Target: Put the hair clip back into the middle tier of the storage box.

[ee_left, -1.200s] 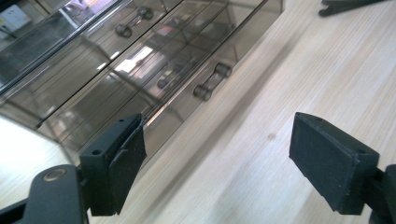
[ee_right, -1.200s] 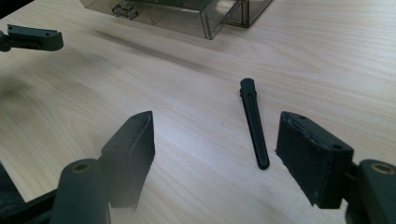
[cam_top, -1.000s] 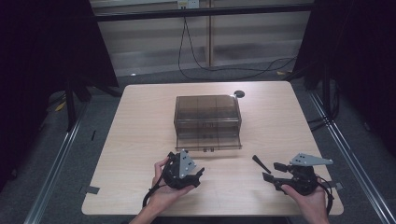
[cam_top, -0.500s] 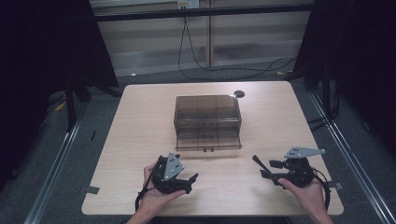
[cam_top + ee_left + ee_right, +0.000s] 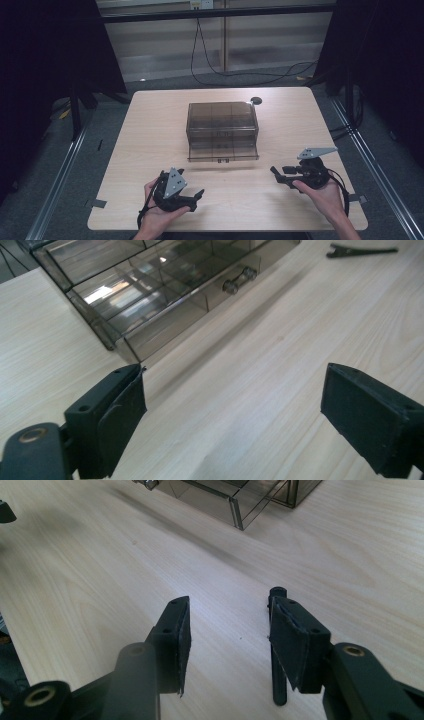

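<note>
A smoky see-through drawer box (image 5: 222,120) stands at the middle of the wooden table (image 5: 150,145), with its bottom drawer (image 5: 223,151) pulled out toward me. In the left gripper view that drawer (image 5: 165,295) with its two knobs lies ahead. My left gripper (image 5: 196,199) (image 5: 235,390) is near the front edge, wide open with bare table between its jaws. My right gripper (image 5: 276,175) (image 5: 227,615) is at the front right, open and holding nothing. A slim black clip (image 5: 278,687) (image 5: 360,250) lies on the table just under and beside its right jaw.
A small black round cap (image 5: 256,100) sits near the table's far edge behind the box. Grey tape tabs (image 5: 97,203) mark the front corners. Cables run across the floor beyond the table, and metal rails flank both sides.
My left gripper has drawn back from the drawer toward the front edge and turned its jaws to the right. The right gripper shifted slightly.
</note>
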The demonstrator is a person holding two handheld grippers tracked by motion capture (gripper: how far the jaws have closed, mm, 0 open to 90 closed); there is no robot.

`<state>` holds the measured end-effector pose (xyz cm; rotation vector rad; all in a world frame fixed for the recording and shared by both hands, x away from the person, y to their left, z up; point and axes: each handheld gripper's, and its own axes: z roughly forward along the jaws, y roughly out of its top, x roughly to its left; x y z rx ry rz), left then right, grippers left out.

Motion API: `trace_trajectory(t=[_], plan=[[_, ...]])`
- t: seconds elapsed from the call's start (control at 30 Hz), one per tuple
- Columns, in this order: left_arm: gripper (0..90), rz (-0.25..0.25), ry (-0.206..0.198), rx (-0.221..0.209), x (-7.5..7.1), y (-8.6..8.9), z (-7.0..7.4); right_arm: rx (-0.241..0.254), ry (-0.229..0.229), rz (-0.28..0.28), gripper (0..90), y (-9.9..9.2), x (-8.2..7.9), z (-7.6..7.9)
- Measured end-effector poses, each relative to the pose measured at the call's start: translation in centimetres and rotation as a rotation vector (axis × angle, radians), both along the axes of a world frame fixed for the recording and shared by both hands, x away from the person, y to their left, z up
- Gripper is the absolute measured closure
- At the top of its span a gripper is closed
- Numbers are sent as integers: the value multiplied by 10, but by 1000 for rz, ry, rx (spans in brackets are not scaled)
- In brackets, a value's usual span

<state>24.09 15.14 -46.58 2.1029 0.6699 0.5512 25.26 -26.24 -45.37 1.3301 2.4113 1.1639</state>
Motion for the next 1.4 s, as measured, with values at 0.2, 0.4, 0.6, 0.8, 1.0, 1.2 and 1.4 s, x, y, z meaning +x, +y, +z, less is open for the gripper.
trace_trajectory(t=[0.2, 0.4, 0.6, 0.8, 1.0, 1.2, 1.4], plan=[[87, 27, 29, -46, 0, 13, 1, -8, 24, 39, 531, 5, 12, 3], [99, 68, 21, -58, 3, 15, -1, -47, 55, 62, 539, 8, 24, 6], [92, 38, 44, -72, 1, 13, -4, -82, 105, 85, 561, 11, 36, 4], [81, 13, 52, -87, 2, 11, -3, -108, 145, 108, 562, 12, 45, 6], [74, -2, 56, -92, 2, 12, -4, -154, 190, 135, 585, 15, 56, 9], [68, -2, 58, -95, 3, 14, -3, -210, 213, 166, 611, 20, 64, 10], [67, 2, 56, -89, 3, 15, -3, -233, 241, 184, 633, 22, 69, 11]])
